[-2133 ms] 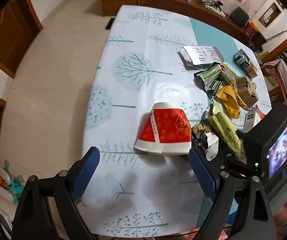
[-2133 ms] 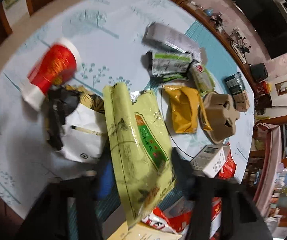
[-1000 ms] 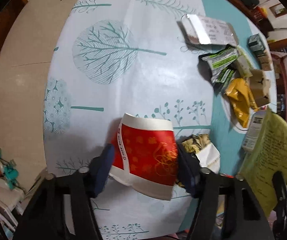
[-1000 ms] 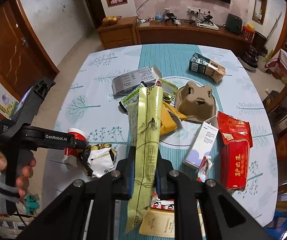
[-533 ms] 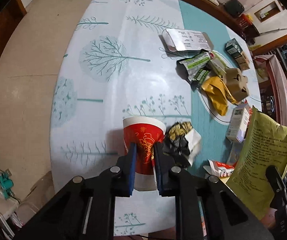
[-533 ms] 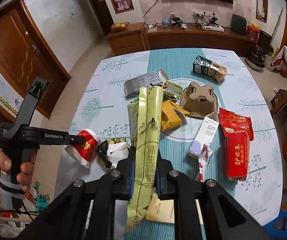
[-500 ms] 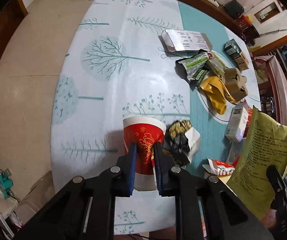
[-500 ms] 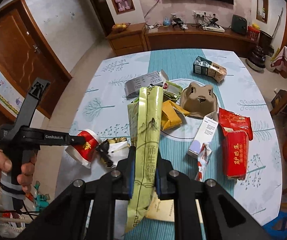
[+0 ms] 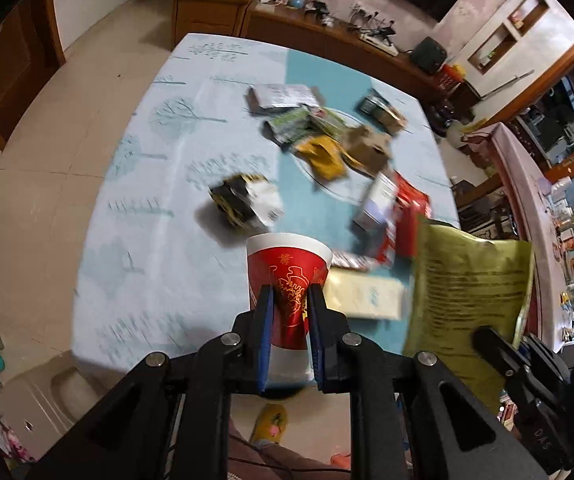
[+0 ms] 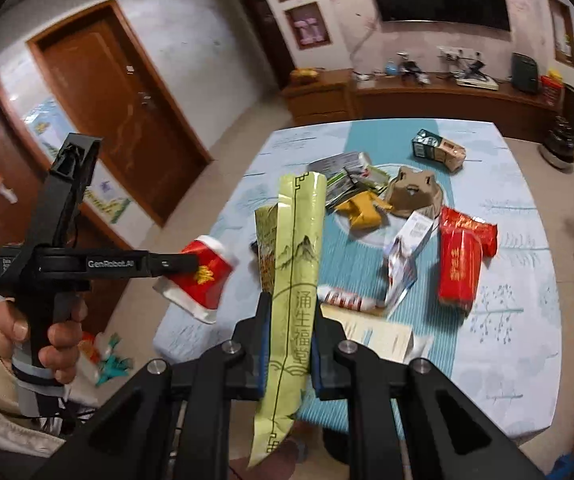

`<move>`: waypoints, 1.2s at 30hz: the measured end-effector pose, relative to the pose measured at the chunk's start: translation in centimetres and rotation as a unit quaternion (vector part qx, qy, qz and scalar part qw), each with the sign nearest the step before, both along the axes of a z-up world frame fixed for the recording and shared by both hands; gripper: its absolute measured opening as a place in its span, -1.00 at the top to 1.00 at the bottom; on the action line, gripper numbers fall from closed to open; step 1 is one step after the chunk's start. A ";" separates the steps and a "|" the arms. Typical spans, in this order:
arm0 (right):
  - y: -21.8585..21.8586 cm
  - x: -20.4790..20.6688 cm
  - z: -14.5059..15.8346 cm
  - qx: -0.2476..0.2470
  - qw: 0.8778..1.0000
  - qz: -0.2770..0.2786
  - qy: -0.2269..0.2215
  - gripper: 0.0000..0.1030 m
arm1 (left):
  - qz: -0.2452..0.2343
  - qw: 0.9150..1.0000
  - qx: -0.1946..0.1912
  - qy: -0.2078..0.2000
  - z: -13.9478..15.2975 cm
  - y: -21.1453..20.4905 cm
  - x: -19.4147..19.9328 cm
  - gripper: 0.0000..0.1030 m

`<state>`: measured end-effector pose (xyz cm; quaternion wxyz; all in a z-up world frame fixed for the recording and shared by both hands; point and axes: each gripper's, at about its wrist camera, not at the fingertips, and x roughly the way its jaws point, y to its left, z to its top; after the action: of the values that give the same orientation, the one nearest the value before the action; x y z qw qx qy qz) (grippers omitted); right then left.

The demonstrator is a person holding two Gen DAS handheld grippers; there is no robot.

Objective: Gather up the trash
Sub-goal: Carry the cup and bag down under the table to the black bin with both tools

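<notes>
My left gripper [image 9: 290,300] is shut on a squashed red and white paper cup [image 9: 289,264], held up off the table's near edge. From the right wrist view the same cup [image 10: 203,276] hangs in the left gripper [image 10: 191,262], with a hand [image 10: 53,332] on its handle. My right gripper [image 10: 290,308] is shut on a long yellow-green foil bag [image 10: 297,256], lifted above the table. That bag [image 9: 471,292] also shows at the right of the left wrist view.
On the tree-print tablecloth [image 10: 499,320] lie a crumpled black and white wrapper [image 9: 247,202], a yellow wrapper [image 10: 361,210], a brown pulp tray [image 10: 415,188], red packets [image 10: 461,258], a white box [image 10: 413,236] and a cream carton [image 10: 379,334]. A sideboard [image 10: 427,96] lines the far wall.
Both grippers have risen and pulled back from the table with their loads. The left gripper closed on the cup a second ago, squashed it and lifted it clear.
</notes>
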<state>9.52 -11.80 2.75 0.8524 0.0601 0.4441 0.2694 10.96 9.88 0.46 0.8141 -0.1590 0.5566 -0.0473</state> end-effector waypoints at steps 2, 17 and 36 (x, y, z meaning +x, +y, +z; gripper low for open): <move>-1.3 -1.8 -0.1 0.010 1.000 0.014 -0.003 0.71 | -0.002 1.000 -0.001 -0.004 -0.1 -2.1 -2.6 0.73; -6.5 -11.2 -7.8 0.020 0.997 0.034 0.071 0.71 | -0.052 0.994 0.026 0.097 -6.8 -10.1 -11.8 0.72; -6.3 -11.5 -39.4 -0.071 0.993 -0.048 0.083 0.67 | -0.046 0.992 0.034 0.115 -37.2 -13.9 -11.6 0.68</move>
<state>-1.94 -18.15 -36.61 0.8264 0.0429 0.5282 0.1902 -0.67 -4.01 -36.75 0.7468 -0.1100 0.6542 -0.0469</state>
